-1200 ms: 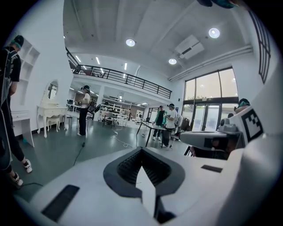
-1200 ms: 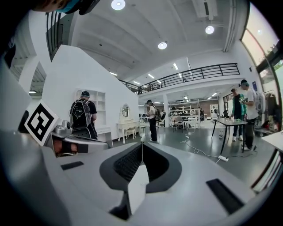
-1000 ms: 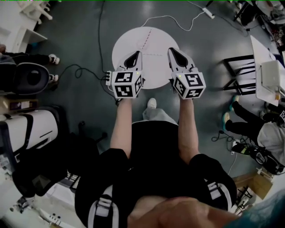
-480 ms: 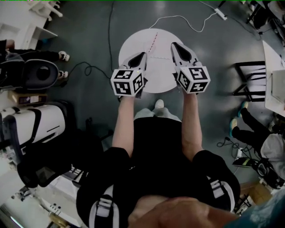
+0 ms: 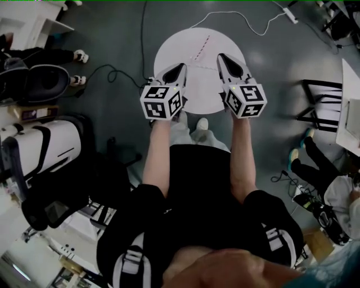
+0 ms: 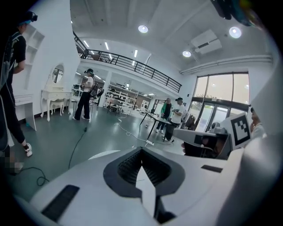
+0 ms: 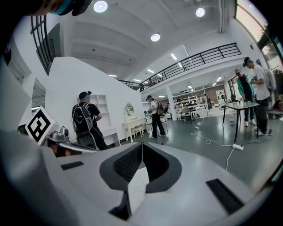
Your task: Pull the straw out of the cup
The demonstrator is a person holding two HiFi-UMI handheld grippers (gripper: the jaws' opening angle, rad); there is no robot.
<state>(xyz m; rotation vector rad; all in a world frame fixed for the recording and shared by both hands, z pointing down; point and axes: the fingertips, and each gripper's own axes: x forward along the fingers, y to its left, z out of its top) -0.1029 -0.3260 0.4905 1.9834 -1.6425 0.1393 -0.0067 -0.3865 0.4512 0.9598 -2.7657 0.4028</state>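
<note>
A thin red-and-white striped straw (image 5: 202, 48) lies flat on the far half of the round white table (image 5: 197, 95). No cup shows in any view. My left gripper (image 5: 181, 66) hovers over the table's left side, jaws shut with nothing between them; the left gripper view shows the left gripper (image 6: 141, 149) with its tips meeting. My right gripper (image 5: 220, 56) hangs over the table's right side, likewise shut and empty, and the right gripper (image 7: 142, 143) shows its tips closed in its own view. The straw lies between and beyond the two grippers.
Cables (image 5: 247, 22) and a power strip (image 5: 291, 15) trail on the grey floor behind the table. A black chair frame (image 5: 320, 104) and white desk (image 5: 351, 107) stand right. White and black equipment (image 5: 39, 152) is left. People (image 6: 86, 95) stand around the hall.
The table and grippers have drifted right and up in the head view as the head moved. Both grippers stay shut over the table and the straw lies unmoved.
</note>
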